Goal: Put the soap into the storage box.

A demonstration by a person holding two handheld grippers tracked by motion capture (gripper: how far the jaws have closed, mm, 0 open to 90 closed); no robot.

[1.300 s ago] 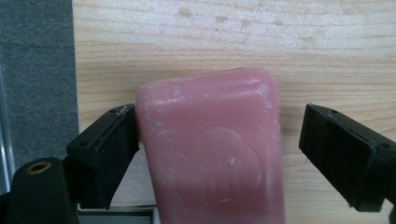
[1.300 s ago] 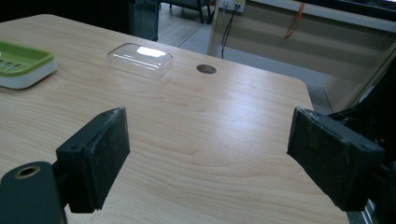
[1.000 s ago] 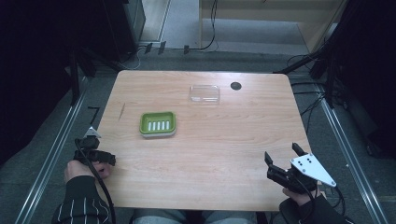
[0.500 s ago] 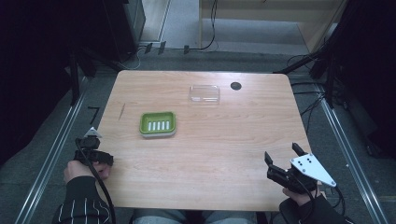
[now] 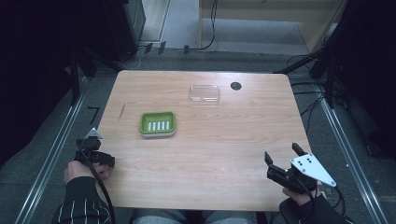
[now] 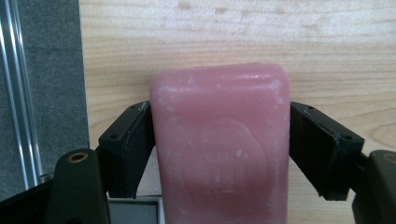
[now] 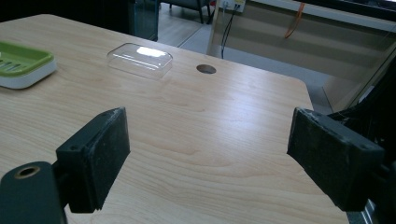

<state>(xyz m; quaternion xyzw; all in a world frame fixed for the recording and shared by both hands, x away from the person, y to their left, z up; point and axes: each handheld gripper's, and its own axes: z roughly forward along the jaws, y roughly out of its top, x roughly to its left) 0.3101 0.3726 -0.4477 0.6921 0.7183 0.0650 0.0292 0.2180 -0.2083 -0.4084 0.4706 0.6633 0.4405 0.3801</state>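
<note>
Clamped pink soap [image 6: 219,144] in left gripper [image 5: 95,151] at near-left edge; green dish [image 5: 158,124] far-right of it (right gripper [image 5: 285,163] wide, empty).

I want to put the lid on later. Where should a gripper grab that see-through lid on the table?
Probably from above, across its two long sides. The clear lid lies flat near the table's far edge, low and rectangular, so its narrow width should fit between the jaws. The open right gripper is free; the left gripper holds the pink soap.
</note>
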